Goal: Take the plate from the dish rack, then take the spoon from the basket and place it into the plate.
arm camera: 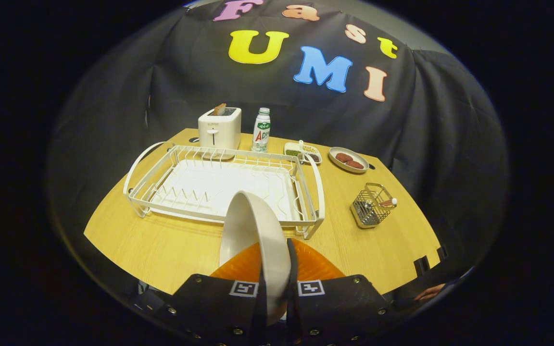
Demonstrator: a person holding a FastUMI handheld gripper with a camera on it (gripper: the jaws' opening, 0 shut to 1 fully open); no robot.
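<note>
My gripper (275, 278) is shut on the white plate (253, 230), which stands on edge between the fingers, raised above the wooden table's near side. The white wire dish rack (161, 163) lies beyond the plate, with nothing on its tray. To the right of the rack stands the small wire basket (371, 206), with the spoon (386, 202) in it, its handle tip leaning out to the right.
At the table's far side stand a white toaster (219, 129), a bottle (261, 129), a small divided dish (303, 153) and an oval plate with brown pieces (349, 159). Bare wooden tabletop (161, 245) lies in front of the rack. A hand (431, 290) shows at the near right edge.
</note>
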